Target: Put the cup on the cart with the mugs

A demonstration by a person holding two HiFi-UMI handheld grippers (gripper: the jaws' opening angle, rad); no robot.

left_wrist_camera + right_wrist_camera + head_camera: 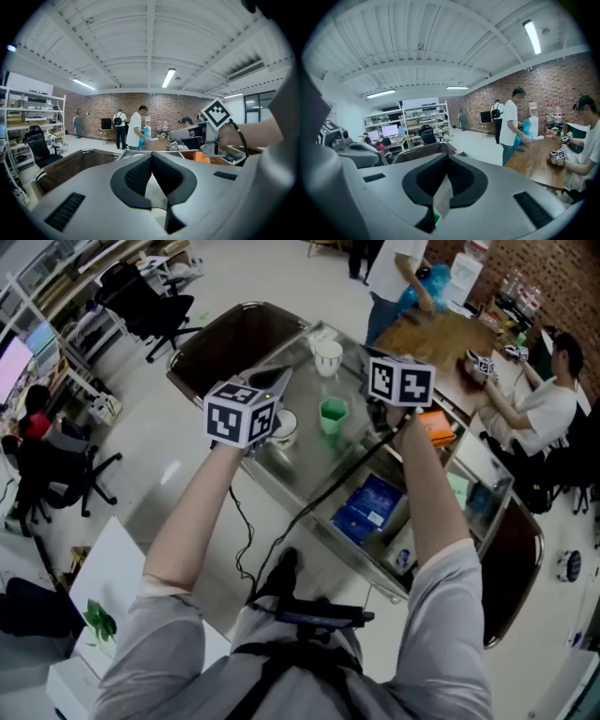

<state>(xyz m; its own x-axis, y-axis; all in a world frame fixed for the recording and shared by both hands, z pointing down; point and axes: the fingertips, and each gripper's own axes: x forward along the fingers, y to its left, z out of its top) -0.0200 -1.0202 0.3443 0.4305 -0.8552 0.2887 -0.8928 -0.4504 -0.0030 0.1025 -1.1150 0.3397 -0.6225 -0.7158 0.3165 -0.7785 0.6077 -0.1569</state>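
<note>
The jaws of the right gripper (449,159) and the left gripper (151,157) are closed and empty. The right gripper should lift clear of the cup (332,415) beneath its jaws without nudging it.

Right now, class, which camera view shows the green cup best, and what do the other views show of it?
The head view: the green cup stands whole on the cart, seen from above. The right gripper view catches only a green sliver; the left gripper view shows none of it.

An open lab-like workshop: brick wall (562,79), metal shelving (28,112), office chairs (155,301), a wooden table (441,338).
</note>
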